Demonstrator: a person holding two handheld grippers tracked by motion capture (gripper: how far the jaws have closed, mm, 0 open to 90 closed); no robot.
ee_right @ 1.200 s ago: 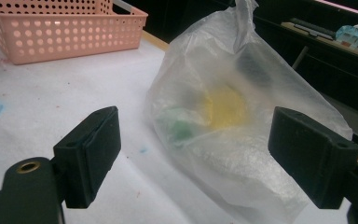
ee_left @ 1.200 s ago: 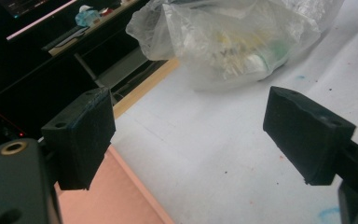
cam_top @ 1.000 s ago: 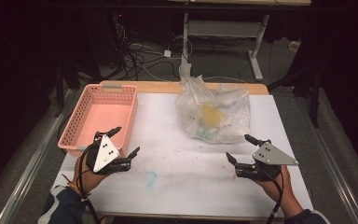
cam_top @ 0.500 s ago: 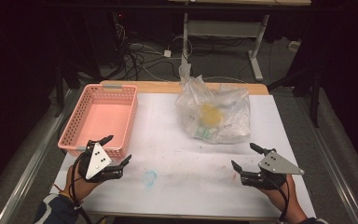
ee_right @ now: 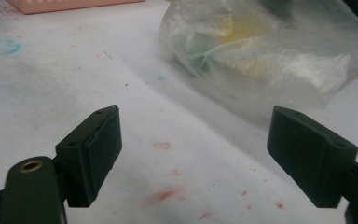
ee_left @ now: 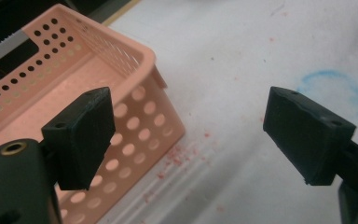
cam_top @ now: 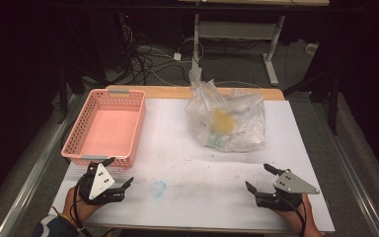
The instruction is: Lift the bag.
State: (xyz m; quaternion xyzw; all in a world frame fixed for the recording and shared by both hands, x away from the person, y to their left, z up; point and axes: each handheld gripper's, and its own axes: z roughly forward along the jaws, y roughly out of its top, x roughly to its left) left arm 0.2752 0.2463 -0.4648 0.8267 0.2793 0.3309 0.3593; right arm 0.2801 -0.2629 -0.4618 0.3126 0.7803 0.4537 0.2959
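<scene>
**Both claws drawn back to the near edge, bag not yet touched**

Nearest to me, at the near edge of the desk (cam_top: 197,163), the person's two hands hold the tools low. The left claw (cam_top: 120,174) is now closer to the person than one second ago, when it stood higher up beside the basket corner. Its jaws stand wide apart with nothing between them. In the left gripper view I see only the near corner of the pink basket (ee_left: 135,116) and the white surface between the two black pads.

The right claw (cam_top: 259,177) has also come back toward the person and a little to the right. It is released too, and holds nothing. In the right gripper view it looks straight at the plastic bag (ee_right: 265,51), with a stretch of bare, red-speckled desk between.

I judge this as a pause or a starting position: both tools retreat, so no grasp is in progress, and the work on the bag is still to begin.

A little farther, a faint blue ring (cam_top: 158,188) is drawn on the surface between the hands.

Farther still, the pink basket (cam_top: 106,126) sits at the left, empty. The plastic bag (cam_top: 227,121) lies at the far middle-right of the desk, well apart from both claws. It is clear, crumpled and knotted on top, with something yellow and something green inside.
</scene>
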